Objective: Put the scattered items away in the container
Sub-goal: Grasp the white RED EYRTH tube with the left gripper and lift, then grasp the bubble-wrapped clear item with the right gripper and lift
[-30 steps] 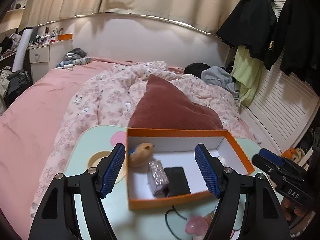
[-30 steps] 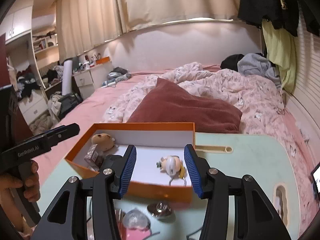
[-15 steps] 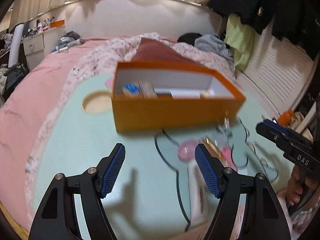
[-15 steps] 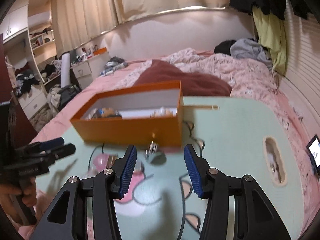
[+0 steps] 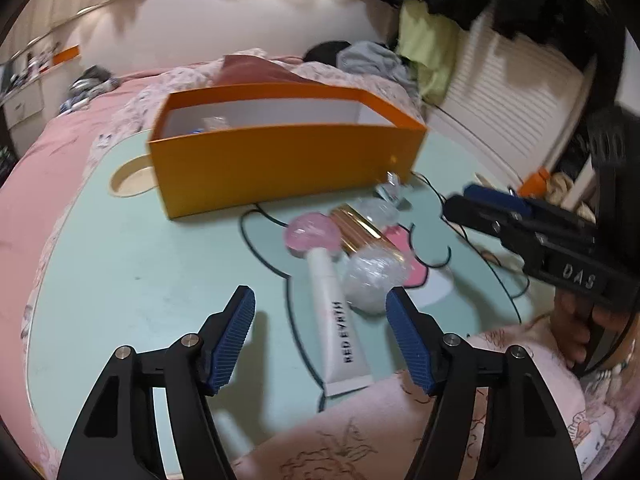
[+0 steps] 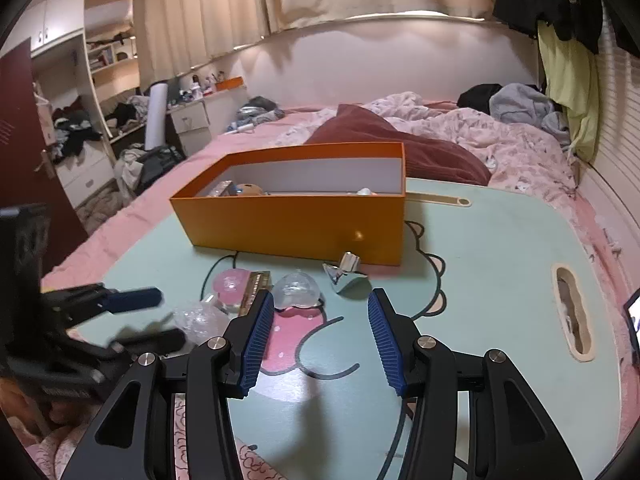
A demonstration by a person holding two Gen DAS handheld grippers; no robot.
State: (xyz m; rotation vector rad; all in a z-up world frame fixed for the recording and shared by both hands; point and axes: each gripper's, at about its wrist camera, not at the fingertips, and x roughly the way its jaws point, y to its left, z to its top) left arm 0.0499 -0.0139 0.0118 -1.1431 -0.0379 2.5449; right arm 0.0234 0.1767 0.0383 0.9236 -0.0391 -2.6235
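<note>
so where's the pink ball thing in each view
Left wrist: the pink ball lies centre frame, at the top end of the white tube, in front of the orange box.
Right wrist: pink ball sits left of centre, beyond the right tool's left finger.
Shared landmark: the orange box.

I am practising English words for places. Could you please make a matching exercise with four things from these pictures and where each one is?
Things:
1. white tube
2. silver cap
3. pink ball
4. orange box

Places:
A. at the tube's far end
B. at the table's far side, items inside
C. lying in front of the left gripper, whose jaws are closing
D. just before the box's front wall

Pairs: 1-C, 2-D, 3-A, 4-B
</note>
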